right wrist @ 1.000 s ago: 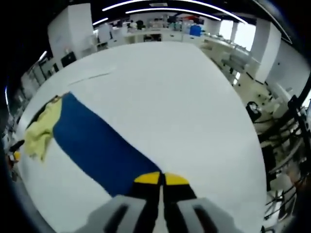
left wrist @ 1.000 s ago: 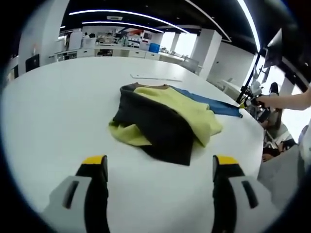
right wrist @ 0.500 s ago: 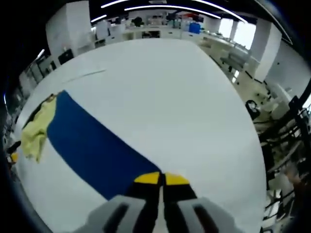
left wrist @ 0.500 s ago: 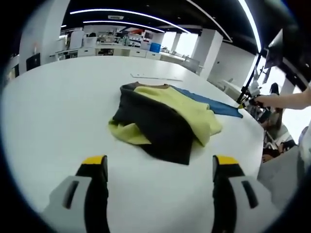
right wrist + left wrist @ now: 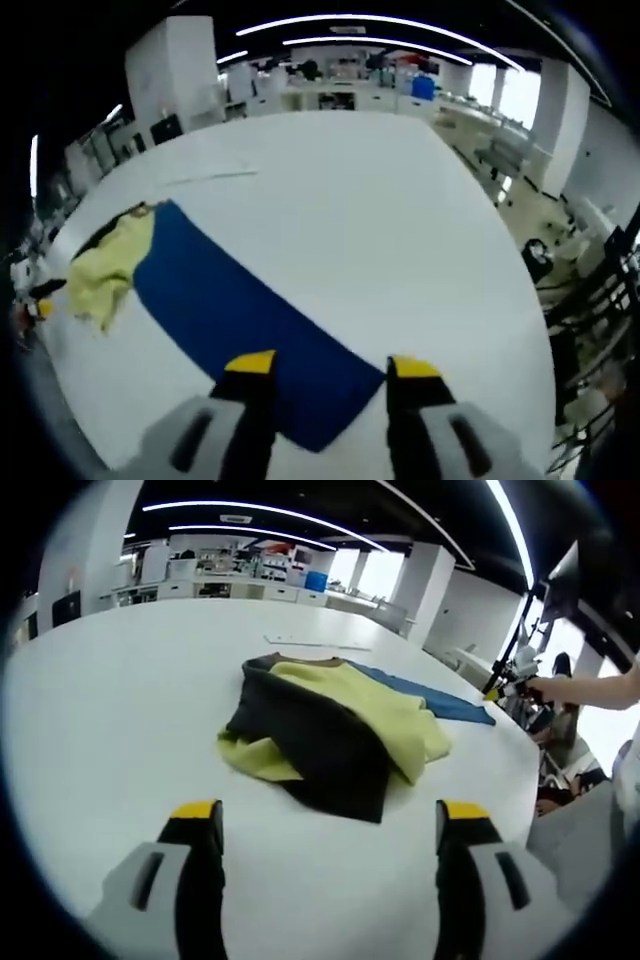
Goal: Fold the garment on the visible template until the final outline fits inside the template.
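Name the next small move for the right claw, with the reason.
Probably lift the right claw clear of the blue template and bring it toward the garment. Its jaws stand open over the template's near corner, holding nothing, while the garment lies bunched, partly off the template.

We see the right gripper (image 5: 332, 366), pinched shut on the near end of the blue template (image 5: 245, 315) a second ago, now stands with jaws apart, that end lying flat between them on the white table (image 5: 380, 230), no longer gripped.
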